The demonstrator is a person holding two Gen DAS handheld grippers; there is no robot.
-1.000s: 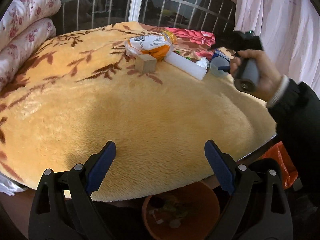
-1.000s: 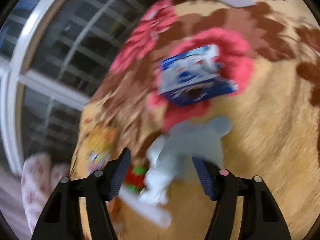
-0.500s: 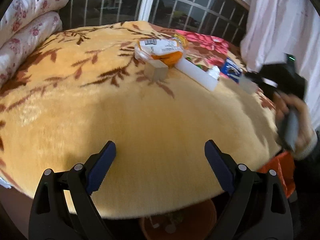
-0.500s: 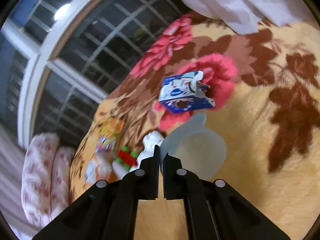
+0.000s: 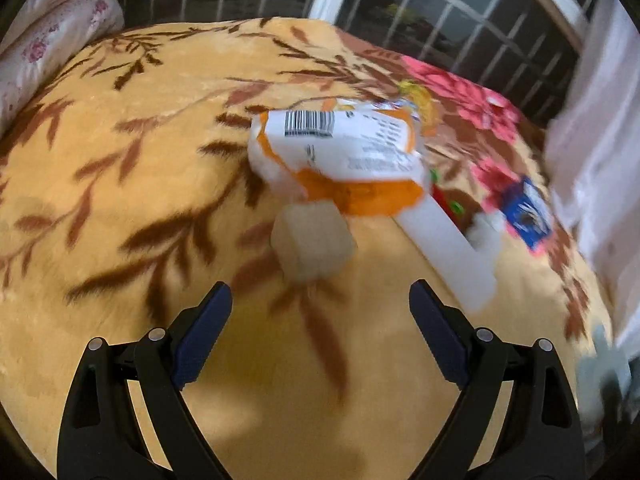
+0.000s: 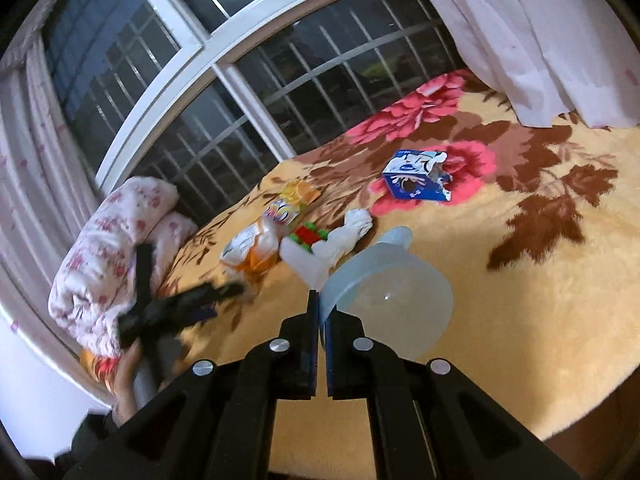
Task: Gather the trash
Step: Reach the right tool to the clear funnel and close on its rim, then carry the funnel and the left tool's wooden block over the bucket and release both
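My right gripper [image 6: 319, 300] is shut on the rim of a translucent plastic cup [image 6: 390, 296] and holds it above the blanket. My left gripper [image 5: 320, 300] is open and empty, just short of a small tan block [image 5: 312, 240]. Behind the block lie an orange-and-white snack bag [image 5: 340, 152], a long white box [image 5: 444, 252], crumpled white paper [image 5: 484, 232] and a torn blue carton [image 5: 528, 212]. In the right wrist view the bag [image 6: 256, 244], white paper [image 6: 348, 232] and blue carton [image 6: 416, 178] lie on the blanket, and the left gripper [image 6: 188, 304] shows blurred at left.
A yellow floral blanket [image 5: 120, 200] covers the surface. Rolled floral bedding [image 6: 108, 248] lies at the window side. A barred window [image 6: 280, 80] and pink curtain [image 6: 540, 40] stand behind. A red-green toy [image 6: 310, 234] sits among the trash.
My right gripper closed on the cup's rim and lifted it back from the trash pile. My left gripper moved forward over the blanket toward the tan block, still open.
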